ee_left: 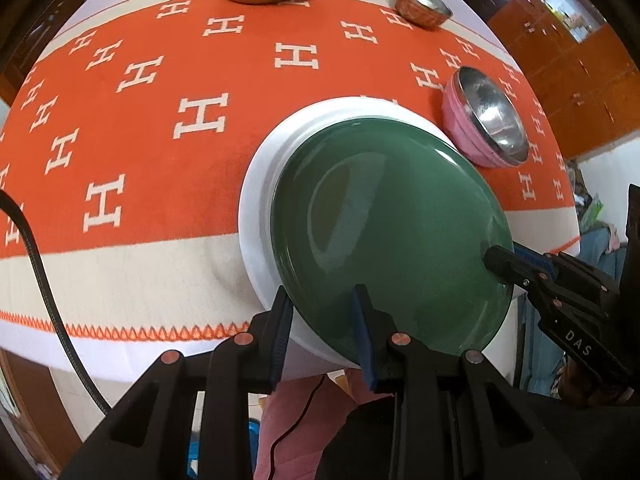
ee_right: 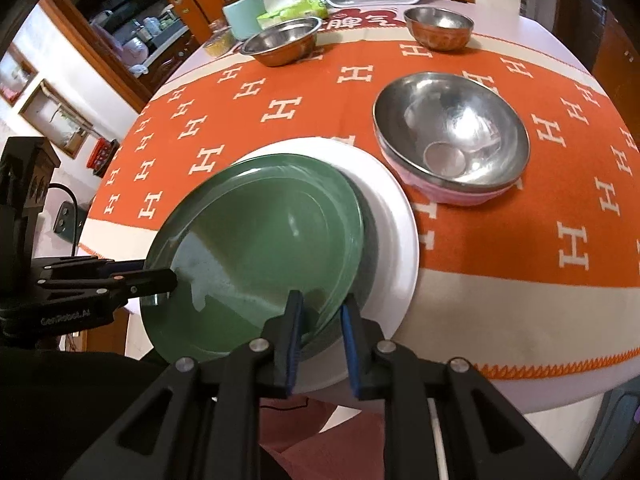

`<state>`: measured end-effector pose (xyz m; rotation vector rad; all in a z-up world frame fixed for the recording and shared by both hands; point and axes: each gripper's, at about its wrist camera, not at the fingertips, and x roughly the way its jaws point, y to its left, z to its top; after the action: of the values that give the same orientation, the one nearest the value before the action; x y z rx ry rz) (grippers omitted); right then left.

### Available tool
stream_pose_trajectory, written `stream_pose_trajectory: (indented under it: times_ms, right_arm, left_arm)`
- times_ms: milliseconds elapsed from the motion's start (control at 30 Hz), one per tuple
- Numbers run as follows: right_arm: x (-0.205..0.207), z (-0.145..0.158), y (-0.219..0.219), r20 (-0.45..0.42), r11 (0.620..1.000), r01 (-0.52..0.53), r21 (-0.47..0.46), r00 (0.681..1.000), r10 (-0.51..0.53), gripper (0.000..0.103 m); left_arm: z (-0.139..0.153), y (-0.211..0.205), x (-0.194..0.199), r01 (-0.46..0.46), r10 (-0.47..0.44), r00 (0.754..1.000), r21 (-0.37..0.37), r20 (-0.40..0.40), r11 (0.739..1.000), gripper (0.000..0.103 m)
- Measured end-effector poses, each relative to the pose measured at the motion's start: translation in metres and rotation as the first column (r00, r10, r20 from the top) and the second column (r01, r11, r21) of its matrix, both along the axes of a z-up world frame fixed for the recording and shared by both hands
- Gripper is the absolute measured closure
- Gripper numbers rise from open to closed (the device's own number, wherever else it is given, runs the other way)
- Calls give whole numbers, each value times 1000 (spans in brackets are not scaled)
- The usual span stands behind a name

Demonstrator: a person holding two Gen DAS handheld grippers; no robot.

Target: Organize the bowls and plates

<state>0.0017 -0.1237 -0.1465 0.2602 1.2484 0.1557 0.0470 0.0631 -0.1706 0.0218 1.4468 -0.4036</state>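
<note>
**Green plate gripped from both sides over the white one**

Both tools are clamped on the green plate [ee_left: 384, 216]: the left gripper [ee_left: 324, 316] pinches its near rim, the right gripper [ee_right: 320, 320] bites the rim further round. The plate sits tilted above the white plate [ee_right: 396, 216] (whether its far edge touches, I can't tell). Just beside them is a steel bowl [ee_right: 452, 128] nested in a pink bowl [ee_right: 452, 194], all on the orange H-pattern cloth [ee_left: 160, 80]
</note>
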Motion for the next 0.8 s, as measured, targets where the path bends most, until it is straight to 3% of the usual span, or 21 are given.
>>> stream_pose_trajectory:
  times_ms: [467, 800]
  right_arm:
    - [-8, -15, 4, -45, 985, 166, -42, 985, -167, 81]
    - [-7, -9, -1, -33, 976, 204, -70, 978, -207, 81]
  left_arm:
    - [-13, -14, 11, 180, -180, 983, 21, -36, 983, 75]
    - [-5, -15, 12, 190, -190, 982, 32, -17, 981, 74]
